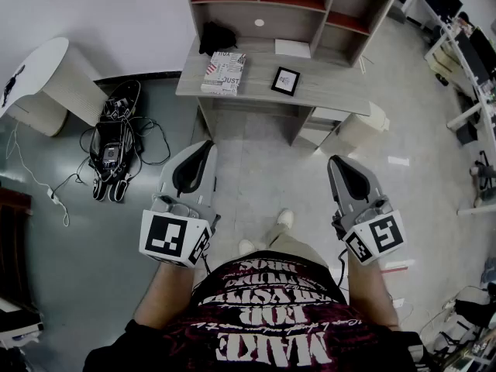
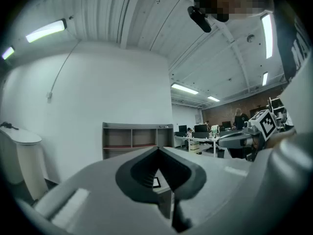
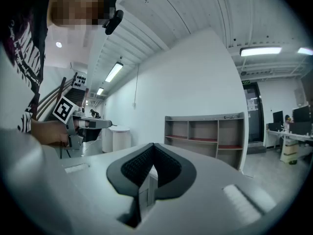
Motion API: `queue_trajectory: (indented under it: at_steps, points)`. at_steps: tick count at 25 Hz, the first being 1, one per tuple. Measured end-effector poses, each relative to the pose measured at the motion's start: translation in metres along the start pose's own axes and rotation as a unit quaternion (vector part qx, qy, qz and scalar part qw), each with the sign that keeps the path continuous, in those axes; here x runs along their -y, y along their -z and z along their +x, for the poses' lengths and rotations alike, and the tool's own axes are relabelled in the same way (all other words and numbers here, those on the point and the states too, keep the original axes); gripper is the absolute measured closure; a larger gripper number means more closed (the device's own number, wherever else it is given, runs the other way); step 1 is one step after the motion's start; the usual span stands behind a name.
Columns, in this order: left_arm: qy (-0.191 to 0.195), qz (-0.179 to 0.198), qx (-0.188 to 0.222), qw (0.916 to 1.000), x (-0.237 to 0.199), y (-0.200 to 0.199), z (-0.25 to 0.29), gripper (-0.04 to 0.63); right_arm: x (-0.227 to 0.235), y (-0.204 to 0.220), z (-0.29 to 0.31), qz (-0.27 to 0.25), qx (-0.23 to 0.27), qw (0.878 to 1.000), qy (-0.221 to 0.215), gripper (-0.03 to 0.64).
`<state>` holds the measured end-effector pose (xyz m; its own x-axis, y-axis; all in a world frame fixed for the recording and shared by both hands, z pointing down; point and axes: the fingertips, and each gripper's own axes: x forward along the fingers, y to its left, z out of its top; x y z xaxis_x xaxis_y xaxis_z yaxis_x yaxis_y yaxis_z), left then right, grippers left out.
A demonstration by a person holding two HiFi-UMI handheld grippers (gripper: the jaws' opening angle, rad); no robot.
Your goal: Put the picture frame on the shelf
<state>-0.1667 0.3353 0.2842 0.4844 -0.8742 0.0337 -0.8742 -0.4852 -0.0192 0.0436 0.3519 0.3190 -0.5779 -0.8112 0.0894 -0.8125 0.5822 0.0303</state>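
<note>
1. Fingers on the left gripper [image 1: 208,147] are clenched together on nothing, and the right gripper [image 1: 335,161] is clamped shut and empty too.
2. Both grippers hang level at my waist, pointing toward the desk [image 1: 341,93] and well apart from it.
3. I see the frame [image 1: 285,80] lying flat on the desk, just right of a book [image 1: 225,74] and in front of the shelf [image 1: 310,1], whose compartments look mostly bare.
4. I judge the task to be at the approach step, with no grasp yet.
5. Next I need to close in on the desk, spread one gripper's jaws and pinch the frame by an edge. Because it lies flat, getting a finger under it may be fiddly.
</note>
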Motion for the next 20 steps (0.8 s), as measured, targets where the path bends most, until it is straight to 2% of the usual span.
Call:
queue_trajectory:
  at_steps: [6,11,20]
  points:
    - [0.014,0.004,-0.002,0.9999,-0.002,0.003,-0.011,0.592,-0.013,-0.007,-0.006,0.019,0.014,1.000,0.013,0.589]
    - [0.017,-0.004,-0.015,0.9997,-0.006,0.013,-0.006,0.592,-0.003,0.003,-0.009,0.037,0.001,0.999,0.033,0.589]
    - [0.044,-0.014,-0.034,0.9983,0.002,0.035,0.044,0.592,0.037,0.022,0.009,0.060,-0.023,0.997,0.037,0.589]
